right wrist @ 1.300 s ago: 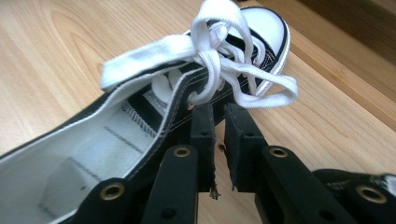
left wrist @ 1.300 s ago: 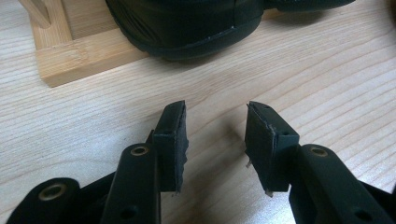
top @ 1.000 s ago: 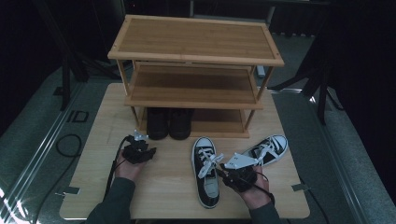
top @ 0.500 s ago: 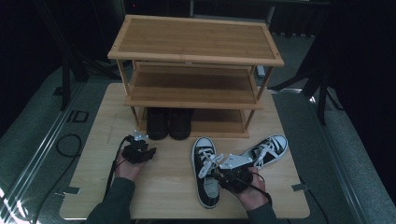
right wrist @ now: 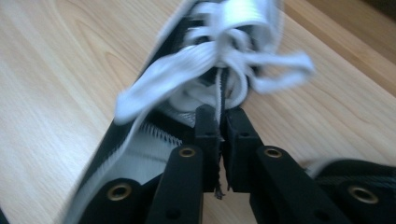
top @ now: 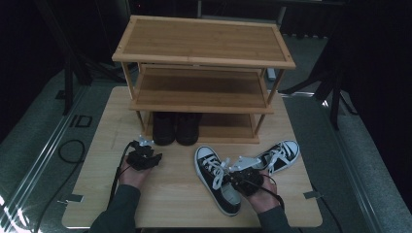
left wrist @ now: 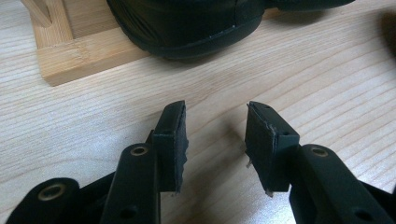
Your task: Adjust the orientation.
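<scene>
A black low sneaker with white laces and toe cap [top: 213, 171] lies on the wooden table [top: 170, 204], toe toward me. My right gripper [top: 234, 179] reaches into it from the right. In the right gripper view the jaws have just closed, and the right gripper [right wrist: 219, 116] is shut on the sneaker's [right wrist: 140, 140] black upper edge just below the laces. Its mate, the second sneaker [top: 281, 151], lies angled behind my right hand. Near the left of the table my left gripper [top: 142, 147] rests open; the left gripper [left wrist: 215, 126] holds nothing and faces a black shoe [left wrist: 187, 23].
A three-tier bamboo shoe rack [top: 204, 39] stands at the back of the table. A pair of black shoes [top: 175, 128] sits on its bottom shelf, and the rack's base rail [left wrist: 74, 56] is just ahead of my left gripper. Cables trail off the table's left side.
My right gripper has edged left onto the near sneaker and its jaws have closed on the upper edge. The left hand has stayed where it was.
</scene>
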`<state>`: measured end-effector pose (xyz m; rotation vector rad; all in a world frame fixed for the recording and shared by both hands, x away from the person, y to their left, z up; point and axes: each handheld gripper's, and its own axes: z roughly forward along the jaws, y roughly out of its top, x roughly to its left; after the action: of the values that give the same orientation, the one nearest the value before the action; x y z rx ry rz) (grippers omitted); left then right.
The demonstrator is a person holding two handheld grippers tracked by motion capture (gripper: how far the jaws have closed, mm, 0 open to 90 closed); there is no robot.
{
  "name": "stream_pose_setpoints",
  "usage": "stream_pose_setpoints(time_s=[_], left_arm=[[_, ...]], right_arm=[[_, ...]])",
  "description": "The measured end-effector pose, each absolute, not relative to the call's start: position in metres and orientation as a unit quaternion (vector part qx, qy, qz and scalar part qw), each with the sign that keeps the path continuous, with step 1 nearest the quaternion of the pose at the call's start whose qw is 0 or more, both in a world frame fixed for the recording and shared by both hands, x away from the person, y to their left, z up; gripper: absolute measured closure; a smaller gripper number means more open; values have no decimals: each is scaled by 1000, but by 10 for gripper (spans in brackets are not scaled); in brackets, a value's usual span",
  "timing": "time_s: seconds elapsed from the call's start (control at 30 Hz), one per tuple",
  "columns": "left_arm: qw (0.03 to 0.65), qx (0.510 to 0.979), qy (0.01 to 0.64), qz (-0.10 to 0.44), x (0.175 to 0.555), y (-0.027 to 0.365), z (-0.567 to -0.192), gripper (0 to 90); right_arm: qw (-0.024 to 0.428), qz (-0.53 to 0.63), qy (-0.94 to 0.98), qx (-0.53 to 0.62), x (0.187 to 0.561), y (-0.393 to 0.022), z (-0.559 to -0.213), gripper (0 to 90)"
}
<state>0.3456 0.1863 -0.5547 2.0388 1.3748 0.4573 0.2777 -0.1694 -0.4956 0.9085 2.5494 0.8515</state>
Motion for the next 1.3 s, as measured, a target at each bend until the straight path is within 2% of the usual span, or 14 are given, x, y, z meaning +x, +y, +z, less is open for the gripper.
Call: stream_pose_setpoints(time_s=[0.33,0.67,1.0,1.3], left_arm=[[315,774,521,173,346,185,-555,581],[316,774,522,173,346,186,-555,581],[318,773,521,172,346,187,-555,581],[319,773,521,172,346,187,-555,575]], right_arm=[[137,284,897,311,288,-169,-499,826],[112,286,900,308,298,-169,-501,876],[78,315,891,318,301,-178,-498,880],[76,323,889,316,300,-186,-491,879]])
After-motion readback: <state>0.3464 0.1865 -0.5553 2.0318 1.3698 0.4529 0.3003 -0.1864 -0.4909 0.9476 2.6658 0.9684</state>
